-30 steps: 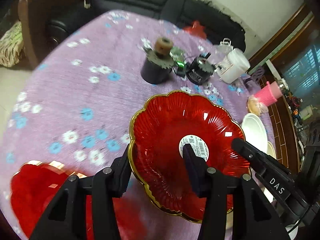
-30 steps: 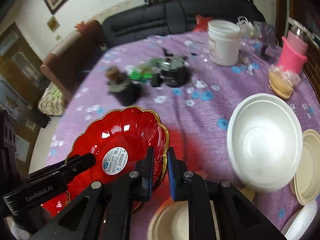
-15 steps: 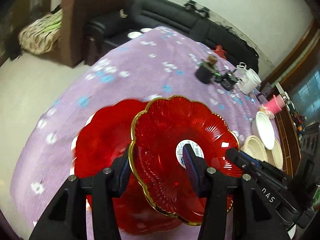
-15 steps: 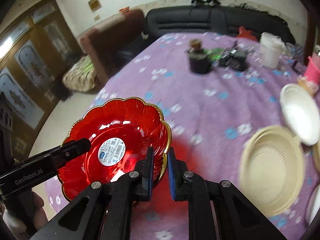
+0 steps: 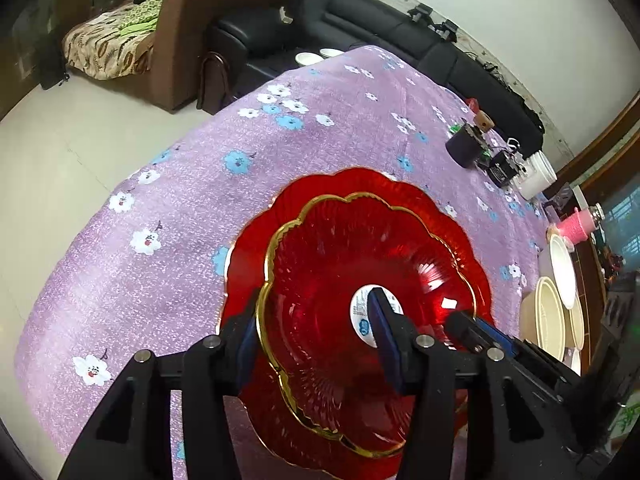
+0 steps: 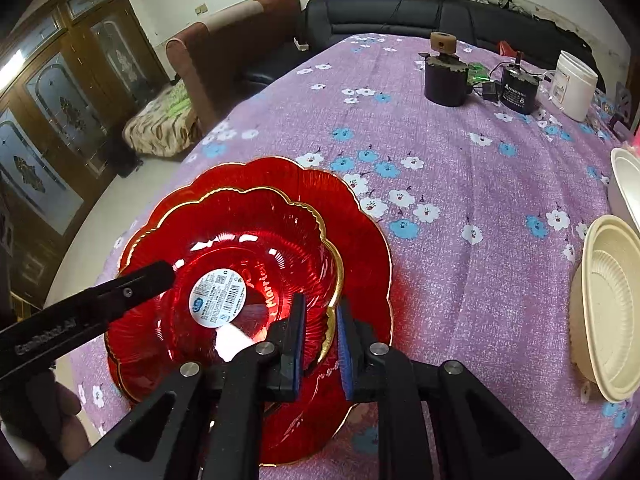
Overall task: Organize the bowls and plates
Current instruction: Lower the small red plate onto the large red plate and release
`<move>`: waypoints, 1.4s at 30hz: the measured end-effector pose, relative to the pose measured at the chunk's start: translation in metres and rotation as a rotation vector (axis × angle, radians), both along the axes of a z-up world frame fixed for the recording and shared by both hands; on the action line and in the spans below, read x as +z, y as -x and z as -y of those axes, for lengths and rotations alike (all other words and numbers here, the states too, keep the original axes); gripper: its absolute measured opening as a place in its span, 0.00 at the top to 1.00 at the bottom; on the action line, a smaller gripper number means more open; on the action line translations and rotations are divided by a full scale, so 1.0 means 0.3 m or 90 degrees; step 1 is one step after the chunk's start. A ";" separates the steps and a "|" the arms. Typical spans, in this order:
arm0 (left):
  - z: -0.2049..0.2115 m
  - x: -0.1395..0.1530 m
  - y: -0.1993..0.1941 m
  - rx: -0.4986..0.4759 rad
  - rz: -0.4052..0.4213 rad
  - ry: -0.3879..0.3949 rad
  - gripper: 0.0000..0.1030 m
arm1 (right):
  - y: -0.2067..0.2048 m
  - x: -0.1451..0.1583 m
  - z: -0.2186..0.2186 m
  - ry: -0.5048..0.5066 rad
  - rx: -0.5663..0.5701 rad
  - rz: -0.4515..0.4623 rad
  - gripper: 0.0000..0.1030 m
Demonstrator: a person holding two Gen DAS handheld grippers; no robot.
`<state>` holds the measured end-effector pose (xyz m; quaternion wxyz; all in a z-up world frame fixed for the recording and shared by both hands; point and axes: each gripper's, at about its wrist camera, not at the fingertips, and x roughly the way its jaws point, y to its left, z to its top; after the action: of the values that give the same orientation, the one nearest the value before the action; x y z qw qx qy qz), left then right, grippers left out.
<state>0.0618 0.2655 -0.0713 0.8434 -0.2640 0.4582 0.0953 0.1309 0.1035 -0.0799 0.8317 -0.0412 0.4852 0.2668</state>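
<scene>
A small red scalloped plate [image 5: 340, 264] [image 6: 248, 248] with a gold rim and a white label hangs just over a larger red plate [image 5: 404, 196] [image 6: 360, 232] that lies on the purple flowered tablecloth [image 6: 460, 152]. My left gripper [image 5: 316, 340] straddles the small plate's left rim, its jaws wide apart. My right gripper [image 6: 320, 320] is shut on the small plate's right rim. Whether the small plate touches the large one I cannot tell.
Cream bowls [image 6: 608, 312] [image 5: 552, 316] and a white bowl [image 6: 626, 188] [image 5: 562, 268] sit at the table's right. A dark pot [image 6: 444, 80], a black device [image 6: 518, 90], a white jar [image 6: 574, 84] and a pink cup [image 5: 578, 226] stand at the far side. The table edge is close on the left.
Both grippers carried the small red plate leftward across the table, and it now hangs centred over the large red plate. The bowls have slid to the right of both views.
</scene>
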 end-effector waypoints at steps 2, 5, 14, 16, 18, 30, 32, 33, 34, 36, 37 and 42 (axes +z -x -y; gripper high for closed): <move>0.009 0.000 0.000 -0.014 0.009 0.020 0.35 | 0.007 0.001 0.003 0.000 -0.006 0.012 0.82; 0.023 0.001 0.001 -0.013 0.015 0.017 0.32 | 0.022 0.009 -0.005 0.024 0.000 0.048 0.81; 0.068 0.039 0.031 0.006 0.010 -0.058 0.31 | 0.080 0.005 -0.016 0.058 0.027 0.133 0.77; 0.084 0.059 0.038 0.018 0.009 -0.113 0.31 | 0.092 0.005 -0.024 0.072 0.027 0.153 0.76; 0.098 0.080 0.046 0.023 0.018 -0.159 0.30 | 0.106 0.012 -0.027 0.085 0.024 0.180 0.67; 0.137 0.211 0.240 0.062 0.132 -0.124 0.28 | 0.206 0.137 0.154 -0.003 -0.020 0.260 0.51; 0.184 0.232 0.276 0.060 0.163 -0.137 0.28 | 0.240 0.152 0.208 -0.015 -0.037 0.292 0.50; 0.218 0.244 0.293 0.059 0.175 -0.159 0.28 | 0.252 0.159 0.236 -0.015 -0.050 0.313 0.47; 0.246 0.252 0.302 0.056 0.184 -0.181 0.28 | 0.264 0.165 0.265 -0.016 -0.066 0.335 0.44; 0.295 0.267 0.316 0.054 0.191 -0.228 0.28 | 0.276 0.182 0.334 -0.030 -0.099 0.375 0.35; 0.316 0.272 0.319 0.055 0.192 -0.247 0.28 | 0.276 0.190 0.362 -0.038 -0.108 0.386 0.34; 0.379 0.270 0.300 0.048 0.182 -0.257 0.26 | 0.244 0.205 0.485 -0.049 -0.142 0.389 0.32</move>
<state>-0.0283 0.1517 0.0097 0.9312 -0.1176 0.2954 0.1781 0.0577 -0.0419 -0.0183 0.9639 -0.0347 0.2040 0.1678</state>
